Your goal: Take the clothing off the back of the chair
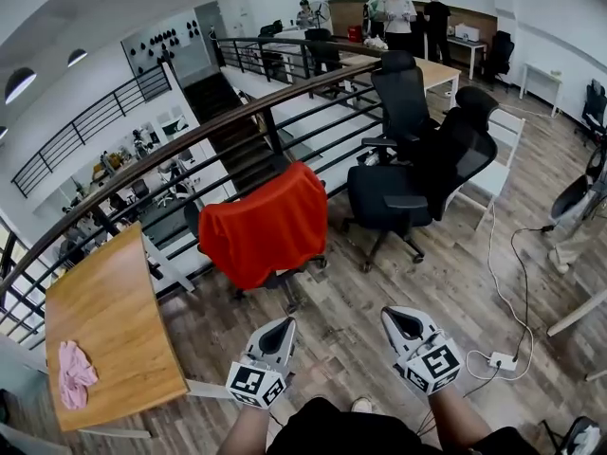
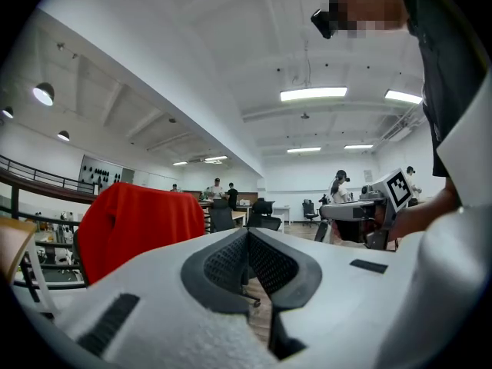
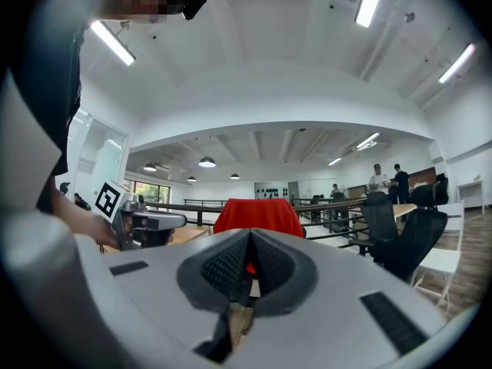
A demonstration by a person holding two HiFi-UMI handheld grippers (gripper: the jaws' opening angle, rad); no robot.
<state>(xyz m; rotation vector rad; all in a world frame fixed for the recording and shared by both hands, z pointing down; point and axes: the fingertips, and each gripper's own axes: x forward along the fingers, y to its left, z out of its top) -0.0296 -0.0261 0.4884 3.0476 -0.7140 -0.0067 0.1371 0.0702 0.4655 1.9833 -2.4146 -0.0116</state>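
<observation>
1. Plainly, the red fabric garment (image 1: 266,221) hung draped over the back of a black swivel chair (image 1: 287,281). The chair stood just in front of the dark metal railing with a wooden handrail (image 1: 190,150), well apart from both grippers.
2. The left gripper (image 1: 281,328) and the right gripper (image 1: 399,318) were both clenched, with nothing between their jaws. If they met the cloth like that they would only shove it, so they would have to spread first.
3. The chair looked like the rolling, swivelling kind. A nudge on its backrest could turn it or send it toward the railing, carrying the garment out of reach.
4. A pinch on one loose fold might slip, and the garment could slide to the wooden floor. A pinch that caught the backrest along with the cloth would likely drag the chair instead.
5. Pulling toward the person rather than upward could snag the cloth on the top edge of the backrest.
6. The white cable (image 1: 501,273) on the floor to the right was a possible trip for a careless step.
</observation>
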